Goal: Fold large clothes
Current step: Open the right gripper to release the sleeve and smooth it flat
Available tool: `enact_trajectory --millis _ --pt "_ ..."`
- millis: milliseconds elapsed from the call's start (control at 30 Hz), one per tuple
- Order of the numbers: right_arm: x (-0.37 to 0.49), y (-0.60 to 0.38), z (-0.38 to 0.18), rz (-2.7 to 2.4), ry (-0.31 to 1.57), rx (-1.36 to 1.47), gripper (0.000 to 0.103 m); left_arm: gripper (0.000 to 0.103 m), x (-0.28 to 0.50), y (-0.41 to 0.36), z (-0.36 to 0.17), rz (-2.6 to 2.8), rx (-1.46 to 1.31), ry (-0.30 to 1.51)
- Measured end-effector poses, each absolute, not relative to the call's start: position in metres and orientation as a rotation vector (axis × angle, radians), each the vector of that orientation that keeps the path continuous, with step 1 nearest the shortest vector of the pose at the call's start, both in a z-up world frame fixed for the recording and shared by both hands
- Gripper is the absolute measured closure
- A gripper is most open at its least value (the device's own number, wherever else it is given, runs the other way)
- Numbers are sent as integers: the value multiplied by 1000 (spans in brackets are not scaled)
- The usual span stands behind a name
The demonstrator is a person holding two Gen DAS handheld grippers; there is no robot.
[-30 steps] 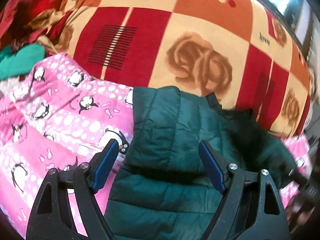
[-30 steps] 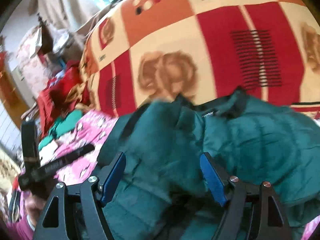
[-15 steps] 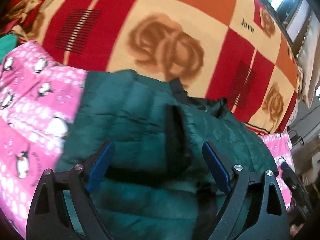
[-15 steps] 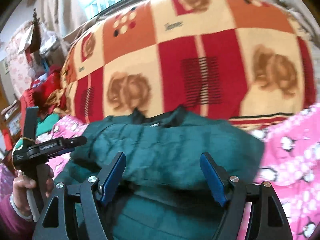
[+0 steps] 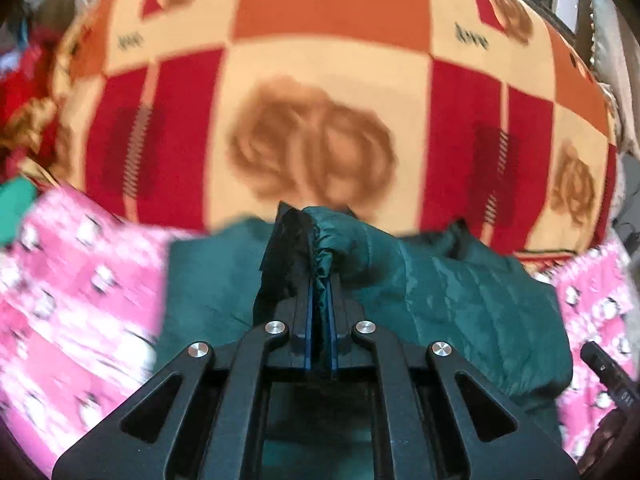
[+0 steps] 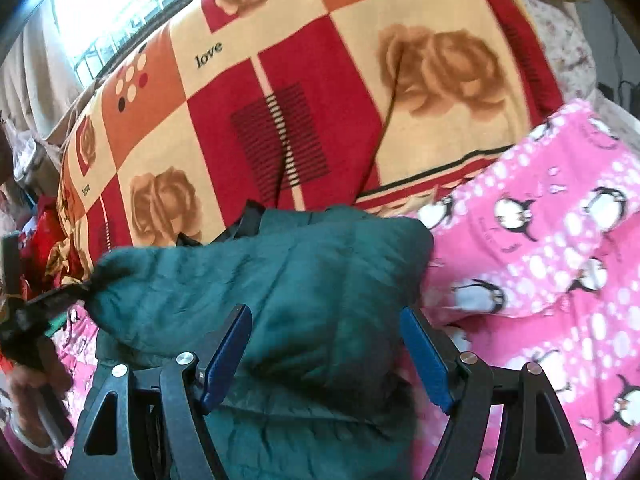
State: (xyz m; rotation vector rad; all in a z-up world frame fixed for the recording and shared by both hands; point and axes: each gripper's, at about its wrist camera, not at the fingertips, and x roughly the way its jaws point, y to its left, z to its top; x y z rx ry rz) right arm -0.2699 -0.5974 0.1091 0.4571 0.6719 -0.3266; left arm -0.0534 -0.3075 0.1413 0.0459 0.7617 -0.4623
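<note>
The jacket, a dark green quilted one, lies crumpled on the pink sheet, its far edge against the quilt, which rises behind it in red, orange and cream squares with brown roses. In the left wrist view the left gripper sits over the middle of the jacket, and its two blue pads are drawn together on a bunched fold of green fabric with a strip of black lining beside it; the pinched fold stands up past the fingertips, in front of the quilt. The rest of the garment spreads to either side below the gripper, and the pink sheet shows at left and right, much of it blurred. In the right wrist view the right gripper is wide apart, one blue pad at each side of a rumpled green mass that fills the gap between them; the fabric lies under and between the fingers, and whether either pad touches it cannot be told. The jacket's right edge ends just beside the right finger, where the sheet begins. At the left edge of that view the left gripper appears as a black tool held in a hand, its tip at the jacket's left end, where the cloth is gathered to a point.
</note>
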Motion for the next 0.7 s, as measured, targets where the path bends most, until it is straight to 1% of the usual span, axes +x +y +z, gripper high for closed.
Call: enact_trajectory --millis 100,200,333,467,500,567,600,633,667,700 --pt "-246 -586 96 -271 697 441 29 98 -41 -283 139 -412 55 760" --pt "-215 -579 76 -242 752 427 29 98 -30 -262 118 -366 54 807" --pt "-170 -574 47 -245 847 360 28 98 -25 -255 90 -345 47 863" --pt "-158 -573 46 -265 876 316 26 97 -25 -254 87 -356 25 874" --pt "-160 -573 51 -271 879 309 27 96 -24 -252 90 -360 9 877" --pt "-174 -568 70 -291 831 298 27 78 -24 -248 98 -369 -22 887" --pt "-181 -565 78 -284 806 298 26 56 -24 -246 101 -370 -34 884" --pt "-184 -561 84 -271 796 298 26 40 -27 -242 107 -375 -62 866" --pt "-187 -556 89 -255 795 294 27 37 -30 -239 112 -384 -90 841" --pt "-190 -549 93 -241 799 285 26 36 -33 -237 117 -390 -113 815"
